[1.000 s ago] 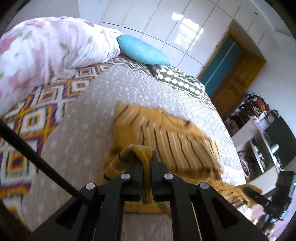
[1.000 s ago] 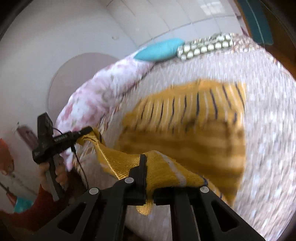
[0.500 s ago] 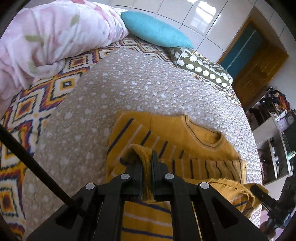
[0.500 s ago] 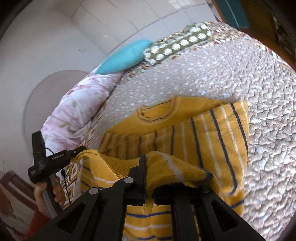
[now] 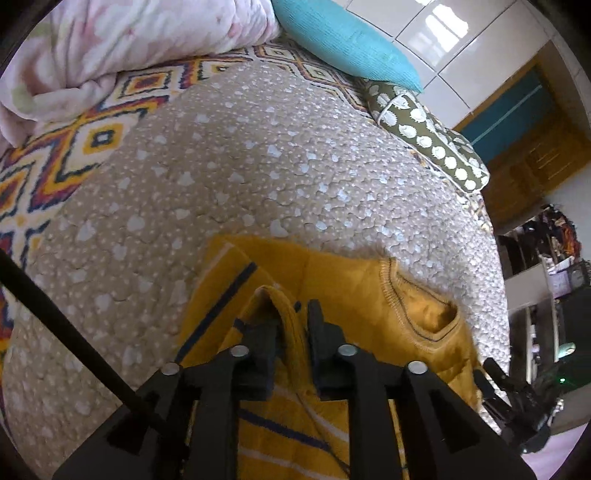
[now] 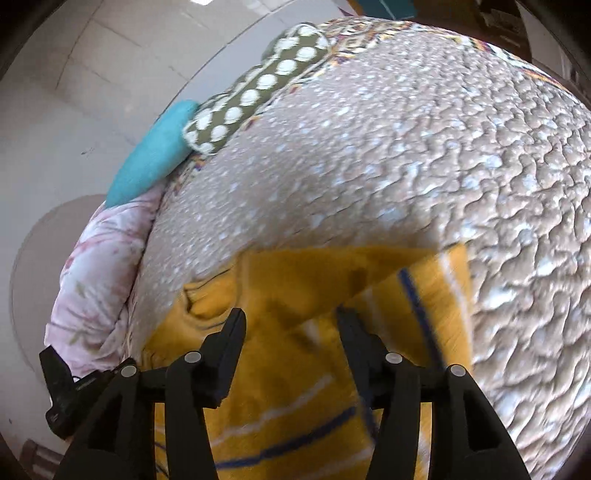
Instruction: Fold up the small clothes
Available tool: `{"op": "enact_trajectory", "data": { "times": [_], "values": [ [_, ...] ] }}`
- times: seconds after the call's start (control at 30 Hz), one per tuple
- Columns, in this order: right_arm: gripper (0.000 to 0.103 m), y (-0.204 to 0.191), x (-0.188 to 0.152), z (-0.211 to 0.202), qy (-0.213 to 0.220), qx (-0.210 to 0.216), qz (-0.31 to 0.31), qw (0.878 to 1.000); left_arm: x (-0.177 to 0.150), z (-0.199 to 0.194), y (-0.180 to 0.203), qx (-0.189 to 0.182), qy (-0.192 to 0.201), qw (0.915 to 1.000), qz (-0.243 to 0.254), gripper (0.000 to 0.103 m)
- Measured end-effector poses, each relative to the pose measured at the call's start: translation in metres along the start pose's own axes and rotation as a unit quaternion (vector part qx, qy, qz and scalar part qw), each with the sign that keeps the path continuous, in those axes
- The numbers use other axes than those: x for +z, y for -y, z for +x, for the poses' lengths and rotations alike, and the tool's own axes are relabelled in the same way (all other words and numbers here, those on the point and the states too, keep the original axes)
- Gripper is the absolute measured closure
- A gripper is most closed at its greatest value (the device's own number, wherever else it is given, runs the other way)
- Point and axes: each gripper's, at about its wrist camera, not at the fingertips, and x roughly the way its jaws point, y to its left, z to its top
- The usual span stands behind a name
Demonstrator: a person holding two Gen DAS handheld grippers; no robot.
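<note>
Sweater (image 5: pixel 369 295) laid folded on quilted bedspread (image 5: pixel 258 166); a fold is draped between left gripper (image 5: pixel 291 325), slightly parted. Right gripper (image 6: pixel 291 325) spread wide above it, nothing held. Pillows (image 5: pixel 343 33) lined beyond.

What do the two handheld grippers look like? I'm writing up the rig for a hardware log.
Both the left gripper and right gripper are matte black plastic, with two angular fingers on linkage arms pinned by round silver rivets. A thin black rod crosses the left view.

Sweater (image 6: pixel 295 417) lower part cut off by frame edge; stripes motion-blurred in right wrist view.
</note>
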Motion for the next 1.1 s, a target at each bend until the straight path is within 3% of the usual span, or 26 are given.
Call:
{"op": "enact_trajectory", "data": {
  "times": [0.07, 0.13, 0.17, 0.33, 0.5, 0.53, 0.57, 0.6, 0.67, 0.73, 0.9, 1.0, 1.1],
  "values": [
    [0.046, 0.002, 0.002, -0.008, 0.006, 0.0, -0.01, 1.0, 0.006, -0.008, -0.002, -0.006, 0.019, 0.9998, -0.005, 0.057],
    [0.044, 0.004, -0.001, -0.019, 0.011, -0.003, -0.027, 1.0, 0.012, -0.021, -0.005, 0.01, 0.054, 0.9985, -0.008, 0.039],
    [0.043, 0.004, -0.003, -0.026, 0.013, -0.004, -0.037, 0.999, 0.016, -0.029, -0.008, 0.015, 0.066, 0.9976, -0.013, 0.036],
    [0.043, -0.004, -0.016, -0.037, 0.005, -0.004, -0.082, 0.997, 0.008, -0.041, -0.017, 0.018, 0.054, 0.9983, -0.008, 0.036],
    [0.043, -0.013, -0.027, -0.02, -0.02, -0.016, -0.102, 0.994, -0.036, -0.05, -0.017, 0.058, 0.04, 0.9955, 0.063, 0.036],
    [0.049, -0.016, -0.031, -0.017, -0.027, -0.007, -0.112, 0.993, -0.047, -0.051, -0.015, 0.06, 0.038, 0.9942, 0.081, 0.036],
    [0.078, -0.02, -0.034, -0.014, -0.037, -0.001, -0.124, 0.992, -0.056, -0.052, -0.015, 0.062, 0.036, 0.9926, 0.098, 0.036],
    [0.09, -0.026, -0.038, -0.01, -0.054, 0.002, -0.147, 0.988, -0.064, -0.05, -0.015, 0.068, 0.033, 0.9906, 0.114, 0.036],
    [0.094, -0.032, -0.042, -0.01, -0.05, -0.011, -0.174, 0.983, -0.082, -0.042, -0.018, 0.09, 0.024, 0.985, 0.145, 0.036],
    [0.095, -0.032, -0.038, -0.011, -0.038, -0.058, -0.188, 0.98, -0.091, -0.033, -0.024, 0.11, 0.02, 0.9816, 0.155, 0.036],
    [0.096, -0.024, -0.028, -0.004, -0.014, -0.156, -0.196, 0.968, -0.09, -0.029, -0.053, 0.075, 0.016, 0.9924, 0.096, 0.024],
    [0.093, -0.026, -0.03, 0.0, -0.014, -0.174, -0.205, 0.963, -0.095, -0.032, -0.054, 0.078, 0.021, 0.9919, 0.099, 0.024],
    [0.082, -0.03, -0.031, -0.017, 0.003, -0.162, -0.203, 0.966, -0.1, -0.041, -0.054, 0.086, 0.023, 0.991, 0.101, 0.024]
  ]
}}
